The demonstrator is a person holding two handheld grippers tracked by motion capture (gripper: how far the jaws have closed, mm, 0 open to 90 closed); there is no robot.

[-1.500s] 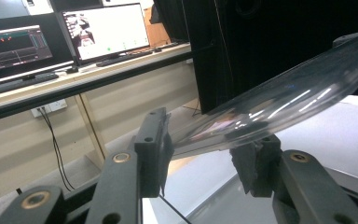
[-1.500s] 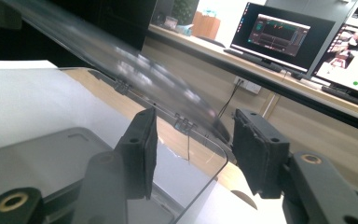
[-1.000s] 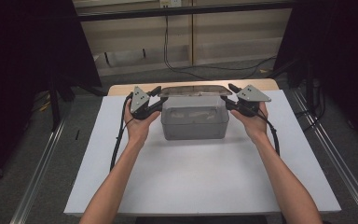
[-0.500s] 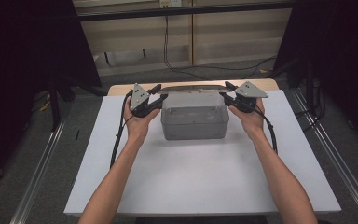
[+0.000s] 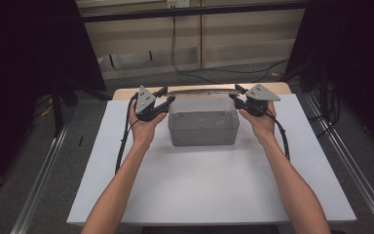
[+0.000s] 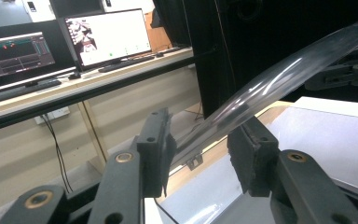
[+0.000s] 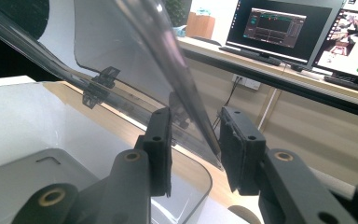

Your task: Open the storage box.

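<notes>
- A clear box [image 5: 203, 127] stands on the white worktop [image 5: 209, 195], near the middle of its far edge, well clear of the left and right edges.
- A clear lid [image 5: 202, 91] hangs above the box, lifted off its rim and about level as the high view shows it, over the far edge of the worktop.
- The left gripper [image 5: 161, 97] is at the lid's left end; the left hand [image 5: 143, 124] holds it just beside the box's left wall.
- In the left gripper view the lid's edge [image 6: 261, 91] runs slanting between the two black jaws; they stand partly closed about it, and the lid lies against the right pad [image 6: 251, 156], while a gap shows at the left pad [image 6: 156, 151].
- The right gripper [image 5: 237, 95] is at the lid's right end, with the right hand [image 5: 259, 123] just beside the box's right wall.
- In the right gripper view the lid's rim [image 7: 182, 74] comes down between the jaws; they have just been closing on it, and the rim meets the right pad [image 7: 235, 149], with a narrow gap at the left pad [image 7: 161, 149].
- That view also shows the lid's hinge-like clips [image 7: 100, 84] and the open box [image 7: 51, 172] under it.
- A cable [image 5: 124, 141] trails from the left gripper along the forearm.
- Monitors [image 6: 107, 35] stand on a bench beyond the table.
</notes>
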